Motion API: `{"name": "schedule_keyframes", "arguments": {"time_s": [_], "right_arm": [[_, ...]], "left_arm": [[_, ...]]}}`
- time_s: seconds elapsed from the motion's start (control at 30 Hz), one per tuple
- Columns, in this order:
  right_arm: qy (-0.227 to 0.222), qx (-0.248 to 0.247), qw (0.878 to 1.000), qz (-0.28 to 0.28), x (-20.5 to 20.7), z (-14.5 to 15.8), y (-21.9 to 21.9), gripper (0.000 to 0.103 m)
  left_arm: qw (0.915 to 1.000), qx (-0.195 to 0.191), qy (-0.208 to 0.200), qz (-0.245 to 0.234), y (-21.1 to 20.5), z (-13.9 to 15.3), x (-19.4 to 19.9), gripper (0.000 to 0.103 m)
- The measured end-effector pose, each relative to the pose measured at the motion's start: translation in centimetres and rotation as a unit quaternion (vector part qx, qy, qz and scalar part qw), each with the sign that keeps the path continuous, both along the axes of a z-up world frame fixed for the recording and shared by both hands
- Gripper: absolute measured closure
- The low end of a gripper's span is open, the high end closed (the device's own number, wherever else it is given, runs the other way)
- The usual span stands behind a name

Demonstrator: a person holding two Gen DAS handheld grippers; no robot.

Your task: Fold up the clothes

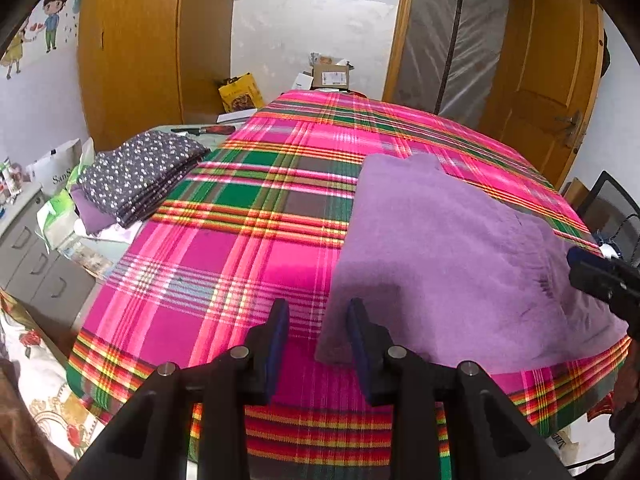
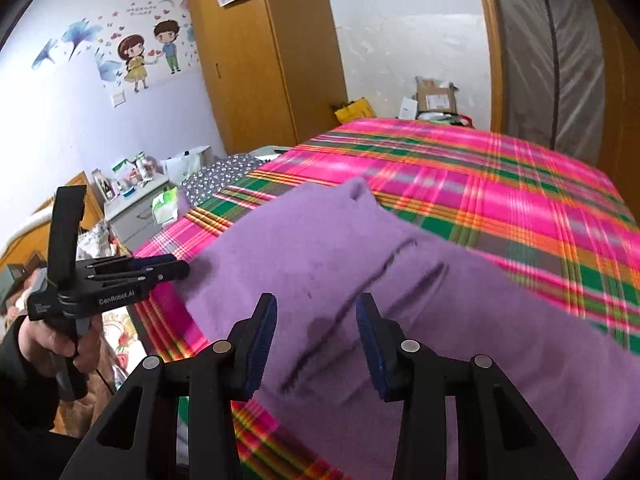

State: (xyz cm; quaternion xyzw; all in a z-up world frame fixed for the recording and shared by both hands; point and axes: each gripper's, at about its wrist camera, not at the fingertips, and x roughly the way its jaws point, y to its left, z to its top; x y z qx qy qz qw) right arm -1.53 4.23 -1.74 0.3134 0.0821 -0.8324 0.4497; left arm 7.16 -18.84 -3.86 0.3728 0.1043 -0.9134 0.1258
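1. A purple garment (image 1: 448, 264) lies spread on the near right part of a bed covered with a pink, green and orange plaid sheet (image 1: 248, 248)
2. The left tongs (image 1: 318, 320) hover over the garment's near left corner, jaws apart; the cloth edge lies under the gap between them, but the pads do not press on it
3. The right tongs (image 2: 316, 316) hang above the middle of the garment, jaws wide and holding nothing; dark creases run across the cloth beneath them
4. In the right wrist view the left tongs (image 2: 168, 268) show from the side, tips at the garment's left edge, with a hand (image 2: 60, 340) in a dark sleeve gripping the handle
5. A folded stack of dark dotted cloth (image 1: 140, 176) sits at the far left edge of the bed, well apart from the purple garment
6. Beyond the far end of the bed stand a cardboard box (image 1: 331, 76) and a yellow bag (image 1: 240, 94), beside a wooden wardrobe (image 1: 132, 48)
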Motion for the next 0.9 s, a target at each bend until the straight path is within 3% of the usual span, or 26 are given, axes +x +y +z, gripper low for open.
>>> {"name": "schedule_keyframes", "arguments": {"time_s": [0.37,0.6,0.8,0.9], "right_arm": [[0.001,0.034,0.999,0.025,-3.7,0.8,-5.1,0.060],[-0.018,0.084,0.996,0.014,-5.4,-1.5,-6.9,0.060],[-0.014,0.069,0.997,0.007,-6.3,-0.3,-7.0,0.060],[-0.013,0.059,0.998,0.015,-6.8,1.1,-7.7,0.060]], "left_arm": [[0.9998,-0.018,-0.003,0.004,0.2,0.3,-0.2,0.072],[0.9998,-0.019,-0.004,0.002,-0.1,0.2,-0.2,0.072],[0.9996,0.001,0.029,-0.001,-1.0,0.9,0.4,0.072],[0.9996,0.004,0.027,-0.004,-1.2,0.7,0.3,0.072]]}}
